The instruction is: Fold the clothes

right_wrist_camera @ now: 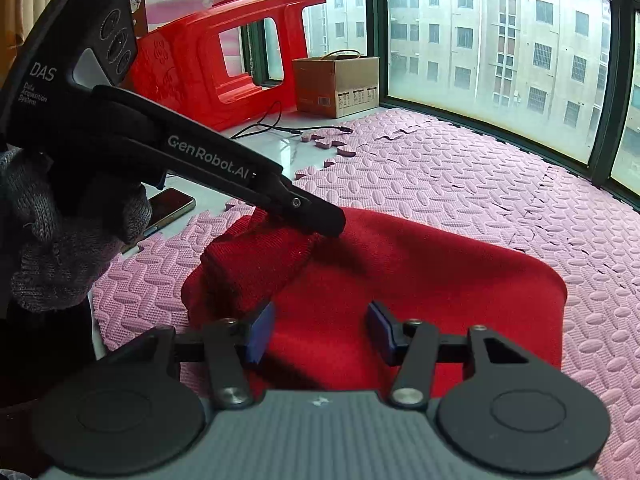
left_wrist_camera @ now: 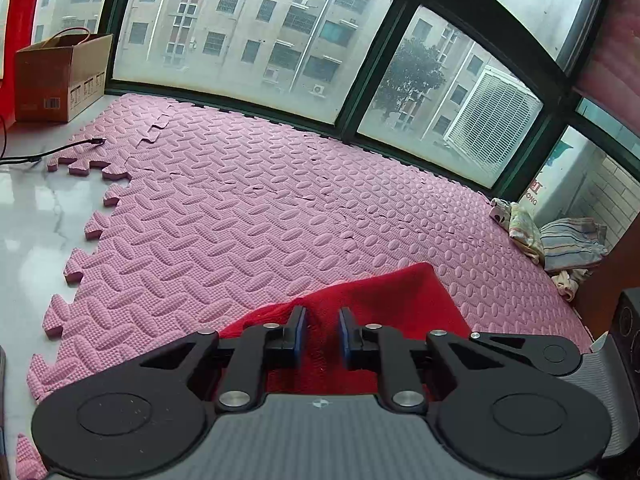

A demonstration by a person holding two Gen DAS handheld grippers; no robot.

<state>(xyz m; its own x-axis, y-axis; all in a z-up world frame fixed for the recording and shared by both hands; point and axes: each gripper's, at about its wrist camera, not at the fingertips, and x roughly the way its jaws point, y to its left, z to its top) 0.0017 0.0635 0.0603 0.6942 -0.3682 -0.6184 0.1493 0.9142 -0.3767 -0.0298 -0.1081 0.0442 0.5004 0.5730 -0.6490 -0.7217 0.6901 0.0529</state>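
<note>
My left gripper (left_wrist_camera: 322,326) pinches a fold of the red cloth (right_wrist_camera: 420,276) on the pink mat (left_wrist_camera: 248,208); right gripper (right_wrist_camera: 322,330) – jaws half open, empty – hovers over it.

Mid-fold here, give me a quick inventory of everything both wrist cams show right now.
Red knitted garment: one, red, part folded on the mat under both grippers.
Pink interlocking foam mat: one, pink, covering the sill by the window.
Brown cardboard box: one, brown, far corner by the glass.
Red plastic stool: one, red, tipped beside the box.
Black cable: one, black, on the white sill.
Smartphone: one, dark, at the mat's edge.
Pile of striped cloths: one, pale, far right corner.
Left gripper: narrow gap, over red fabric.
Right gripper: open.
Grey gloved hand: one.
</note>
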